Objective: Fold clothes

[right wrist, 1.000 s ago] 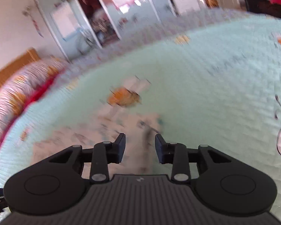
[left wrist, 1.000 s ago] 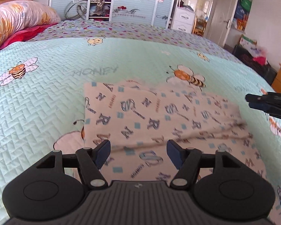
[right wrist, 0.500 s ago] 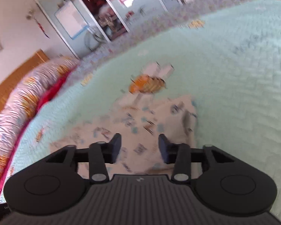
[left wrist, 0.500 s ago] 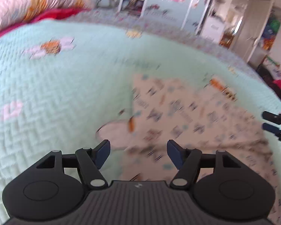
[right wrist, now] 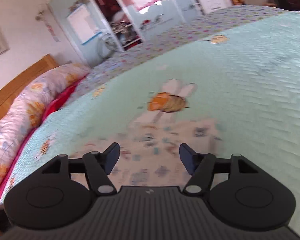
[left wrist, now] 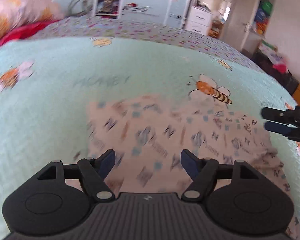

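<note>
Opening wide, your left gripper point(left wrist: 148, 163) and right gripper point(right wrist: 149, 158) both hang released above the folded letter-print garment point(left wrist: 170, 136) at lower centre, gripping nothing.

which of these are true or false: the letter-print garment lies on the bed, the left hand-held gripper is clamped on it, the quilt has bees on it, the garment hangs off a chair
1. The letter-print garment lies on the bed quilt. True.
2. The left hand-held gripper is clamped on the garment. False: its jaws are opening, with nothing pinched between them.
3. The quilt has bees printed on it. True: one bee sits just beyond the garment.
4. The garment hangs off a chair. False: it rests spread on the quilt.
</note>
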`<control>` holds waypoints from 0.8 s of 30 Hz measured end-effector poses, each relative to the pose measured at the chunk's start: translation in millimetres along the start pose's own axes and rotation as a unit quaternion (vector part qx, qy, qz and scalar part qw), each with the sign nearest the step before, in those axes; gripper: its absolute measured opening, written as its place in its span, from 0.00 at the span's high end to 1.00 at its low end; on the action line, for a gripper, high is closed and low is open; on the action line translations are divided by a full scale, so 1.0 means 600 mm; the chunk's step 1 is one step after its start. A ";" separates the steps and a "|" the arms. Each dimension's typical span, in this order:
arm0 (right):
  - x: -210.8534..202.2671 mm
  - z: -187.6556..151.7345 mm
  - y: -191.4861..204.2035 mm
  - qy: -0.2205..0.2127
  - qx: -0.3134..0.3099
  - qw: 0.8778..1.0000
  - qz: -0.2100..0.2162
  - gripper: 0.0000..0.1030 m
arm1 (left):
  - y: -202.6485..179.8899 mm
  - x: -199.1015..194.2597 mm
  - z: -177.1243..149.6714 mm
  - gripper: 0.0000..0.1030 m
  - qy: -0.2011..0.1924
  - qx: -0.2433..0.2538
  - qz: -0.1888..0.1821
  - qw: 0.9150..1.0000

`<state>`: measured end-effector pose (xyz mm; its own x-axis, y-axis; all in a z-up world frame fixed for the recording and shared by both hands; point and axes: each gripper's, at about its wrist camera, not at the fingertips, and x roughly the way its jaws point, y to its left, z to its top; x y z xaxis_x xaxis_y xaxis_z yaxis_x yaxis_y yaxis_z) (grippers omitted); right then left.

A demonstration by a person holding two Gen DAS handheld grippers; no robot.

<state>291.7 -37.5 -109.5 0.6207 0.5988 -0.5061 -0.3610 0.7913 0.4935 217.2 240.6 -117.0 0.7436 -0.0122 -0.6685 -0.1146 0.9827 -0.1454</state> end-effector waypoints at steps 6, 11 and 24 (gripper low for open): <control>0.112 -0.002 0.019 0.070 -0.018 0.997 -0.001 0.35 | 0.023 0.111 0.048 0.29 0.056 0.022 0.038 0.997; 0.042 0.020 -0.066 0.018 0.030 0.998 -0.057 0.49 | 0.080 0.049 0.046 0.28 0.029 -0.023 0.045 0.998; -0.133 -0.102 -0.025 0.030 0.051 0.997 -0.039 0.33 | 0.042 -0.129 -0.149 0.26 0.036 -0.020 0.055 0.998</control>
<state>205.1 -89.4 -119.9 0.6002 0.5440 -0.5863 -0.2380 0.8214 0.5184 97.6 249.8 -134.0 0.6757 0.0807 -0.7328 -0.2197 0.9709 -0.0956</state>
